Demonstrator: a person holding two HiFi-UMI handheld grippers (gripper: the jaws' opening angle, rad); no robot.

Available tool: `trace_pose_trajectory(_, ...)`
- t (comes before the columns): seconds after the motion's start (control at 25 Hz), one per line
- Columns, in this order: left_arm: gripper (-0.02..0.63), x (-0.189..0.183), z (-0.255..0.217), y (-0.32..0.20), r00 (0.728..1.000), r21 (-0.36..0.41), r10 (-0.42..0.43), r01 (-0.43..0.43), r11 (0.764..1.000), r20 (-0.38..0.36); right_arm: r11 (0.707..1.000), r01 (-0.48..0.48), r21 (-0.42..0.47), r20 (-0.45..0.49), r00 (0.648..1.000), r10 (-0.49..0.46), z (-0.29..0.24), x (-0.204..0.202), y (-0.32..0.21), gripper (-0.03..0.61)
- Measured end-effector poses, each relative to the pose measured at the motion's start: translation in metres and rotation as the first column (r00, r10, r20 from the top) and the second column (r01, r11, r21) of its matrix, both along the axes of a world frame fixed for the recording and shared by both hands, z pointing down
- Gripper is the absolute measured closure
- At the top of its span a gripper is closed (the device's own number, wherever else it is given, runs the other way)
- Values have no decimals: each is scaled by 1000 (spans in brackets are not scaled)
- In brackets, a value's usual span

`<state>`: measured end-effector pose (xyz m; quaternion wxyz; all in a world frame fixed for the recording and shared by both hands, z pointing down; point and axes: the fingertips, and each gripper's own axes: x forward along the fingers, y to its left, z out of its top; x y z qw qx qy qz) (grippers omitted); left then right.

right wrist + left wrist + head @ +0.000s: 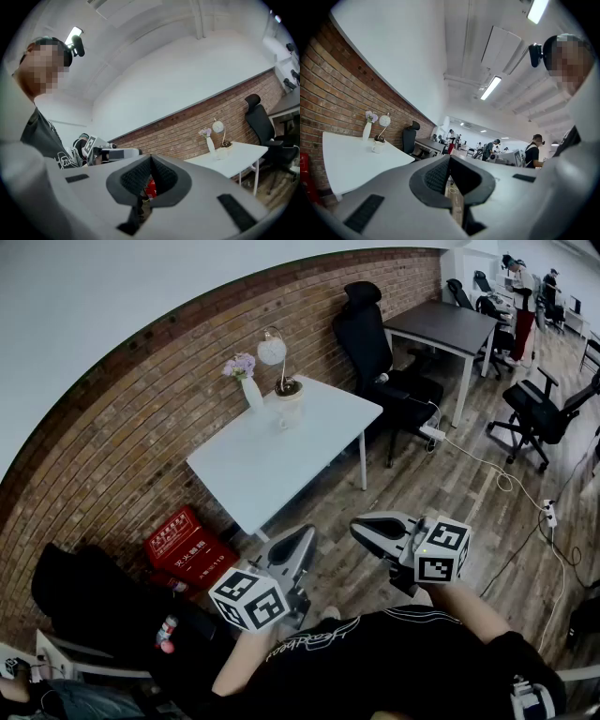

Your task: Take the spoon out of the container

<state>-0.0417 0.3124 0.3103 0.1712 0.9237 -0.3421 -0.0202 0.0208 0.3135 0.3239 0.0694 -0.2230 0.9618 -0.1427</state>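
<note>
We hold both tools close to our chest, over the brown wood-plank floor (450,484) and well apart from the white rectangular table (272,460).

The grey left gripper (302,538) has its 2 jaws pressed together with nothing between them; the left gripper view (450,159) shows the ribbed pads meeting. The grey right gripper (359,526) is likewise closed and empty, as the right gripper view (151,159) shows. The 2 tips point forward toward the table, near each other but not touching. In the right gripper view the left gripper (101,151) shows at the left, beside our dark shirt.

The table stands against the red brick wall (141,427). At its far end, by the wall, 3 things stand close together:
- a slim white vase with purple flowers (251,390)
- a round white globe lamp on a curved stand (272,351)
- a small white cup (289,413), just beside the lamp's foot

The cup is the only container we see. Whether a spoon stands in it is too small for us to tell in any view.

A black high-backed office chair (370,329) stands past the table's right end, next to a dark rectangular desk (445,324). A red plastic crate (187,545) lies on the floor at the wall, near the table's near corner.
</note>
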Motion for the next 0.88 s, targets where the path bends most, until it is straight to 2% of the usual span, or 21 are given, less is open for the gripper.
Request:
trace_pose_trajectory(0.36, 609, 12, 9, -6, 1000, -15, 20, -20, 1000, -2, 1000, -12, -22, -19, 1000, 12, 10, 10, -3, 581)
trace_pose_trajectory(0.56, 609, 14, 15, -22, 999, -21, 45, -45, 999, -2, 998, -27, -49, 10, 1000, 27, 17, 10, -19, 581)
trace_pose_trajectory(0.88, 609, 15, 29, -90, 998, -34, 55, -56, 998, -31, 995, -53, -88, 13, 998, 54, 35, 16, -81, 581)
